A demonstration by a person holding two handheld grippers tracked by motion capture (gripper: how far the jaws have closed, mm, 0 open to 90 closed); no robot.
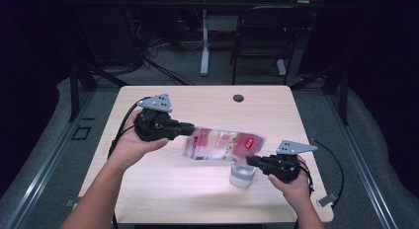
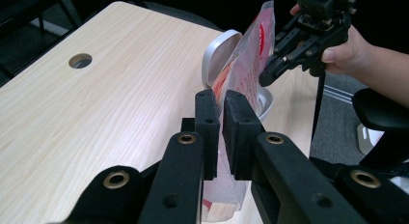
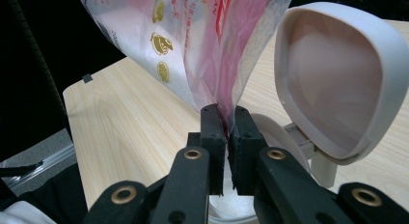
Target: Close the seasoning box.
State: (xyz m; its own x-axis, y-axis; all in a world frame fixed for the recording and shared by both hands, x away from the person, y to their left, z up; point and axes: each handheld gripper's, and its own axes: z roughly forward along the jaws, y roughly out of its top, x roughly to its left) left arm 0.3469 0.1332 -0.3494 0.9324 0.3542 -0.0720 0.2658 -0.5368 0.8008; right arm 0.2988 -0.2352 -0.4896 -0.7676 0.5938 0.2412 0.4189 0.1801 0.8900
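Both the left gripper (image 1: 190, 128) and right gripper (image 1: 251, 161) pinch the bag (image 1: 223, 144) above the open container (image 1: 242, 175) near the table's (image 1: 197, 199) right edge; pouring remains.

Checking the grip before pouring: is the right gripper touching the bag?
Touching. In the right gripper view, the right gripper pinches the bag's lower edge between both pads.

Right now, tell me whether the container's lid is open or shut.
Open. The white lid stands hinged up, its hollow inside showing, above the container under the bag.
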